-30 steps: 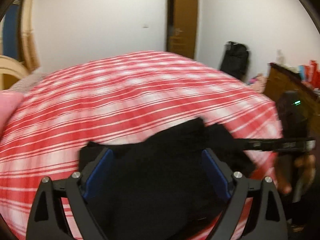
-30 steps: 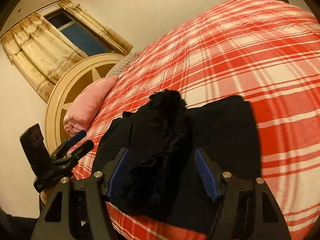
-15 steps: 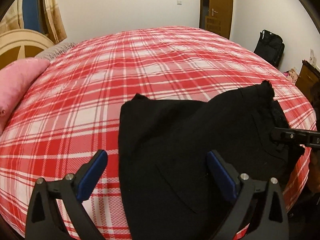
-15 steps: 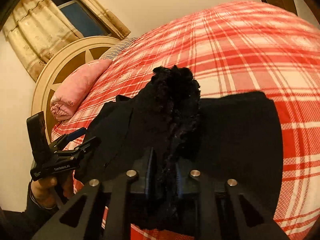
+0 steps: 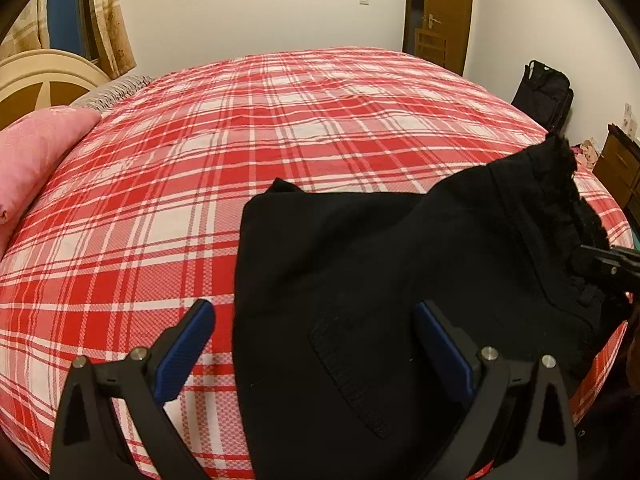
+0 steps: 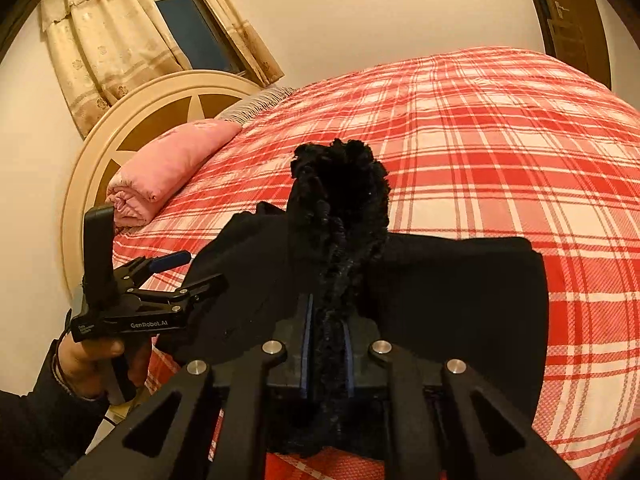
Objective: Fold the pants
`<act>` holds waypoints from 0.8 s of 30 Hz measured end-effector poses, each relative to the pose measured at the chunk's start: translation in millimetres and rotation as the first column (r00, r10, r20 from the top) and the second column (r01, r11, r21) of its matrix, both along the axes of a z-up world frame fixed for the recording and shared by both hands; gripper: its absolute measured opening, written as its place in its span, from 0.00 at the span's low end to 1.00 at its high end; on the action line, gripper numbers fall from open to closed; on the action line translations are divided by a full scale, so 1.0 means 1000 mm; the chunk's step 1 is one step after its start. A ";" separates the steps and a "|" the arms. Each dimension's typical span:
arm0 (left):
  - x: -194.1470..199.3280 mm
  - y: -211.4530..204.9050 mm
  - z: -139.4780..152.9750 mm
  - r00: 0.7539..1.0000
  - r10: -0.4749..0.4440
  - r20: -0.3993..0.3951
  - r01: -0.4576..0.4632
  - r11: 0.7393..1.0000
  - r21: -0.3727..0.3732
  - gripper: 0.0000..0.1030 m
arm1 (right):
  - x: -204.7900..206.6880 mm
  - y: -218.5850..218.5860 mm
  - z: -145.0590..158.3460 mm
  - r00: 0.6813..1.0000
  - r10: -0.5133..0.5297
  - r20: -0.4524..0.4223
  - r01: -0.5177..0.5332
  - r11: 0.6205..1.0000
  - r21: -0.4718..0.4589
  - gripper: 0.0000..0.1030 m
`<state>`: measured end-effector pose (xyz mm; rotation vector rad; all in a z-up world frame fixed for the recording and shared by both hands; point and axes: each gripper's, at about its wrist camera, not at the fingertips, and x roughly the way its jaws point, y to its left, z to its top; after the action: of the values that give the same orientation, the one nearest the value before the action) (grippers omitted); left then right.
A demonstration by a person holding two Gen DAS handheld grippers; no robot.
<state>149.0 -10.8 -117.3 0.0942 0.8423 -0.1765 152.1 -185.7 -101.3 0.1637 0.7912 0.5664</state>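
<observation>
Black pants (image 5: 360, 280) lie at the near edge of a red plaid bed (image 5: 240, 128); right gripper (image 6: 327, 344) pinches their fuzzy bunched end, seemingly to fold it over, left gripper (image 5: 316, 344) hovers spread wide above them

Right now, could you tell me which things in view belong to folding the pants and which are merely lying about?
Part of the job:
black pants
right gripper, shut on their fuzzy edge
left gripper, open above them
plaid bedspread

Lying about:
pink pillow
black bag
</observation>
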 end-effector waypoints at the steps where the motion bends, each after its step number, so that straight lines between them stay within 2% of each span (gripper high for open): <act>1: 0.001 0.001 0.000 1.000 -0.002 0.000 0.002 1.000 0.001 0.99 | 0.000 -0.001 0.002 1.000 0.001 0.003 -0.001 1.000 0.002 0.10; 8: 0.001 0.006 0.009 1.000 0.004 0.019 -0.004 1.000 -0.014 0.99 | -0.004 -0.008 0.009 1.000 0.008 -0.006 -0.008 1.000 0.026 0.09; 15: 0.002 0.005 0.015 0.999 -0.006 0.031 0.006 1.000 -0.023 0.99 | -0.001 -0.041 0.022 0.999 -0.046 -0.002 0.046 0.996 0.077 0.09; 24: 0.009 0.004 0.005 1.000 -0.001 0.008 0.001 1.000 -0.011 0.99 | -0.007 -0.079 0.004 0.992 -0.112 -0.049 0.115 0.992 0.056 0.09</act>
<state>158.3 -7.1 -112.4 0.0851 0.8328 -0.1814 145.3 -264.5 -97.2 0.2748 0.8043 0.4794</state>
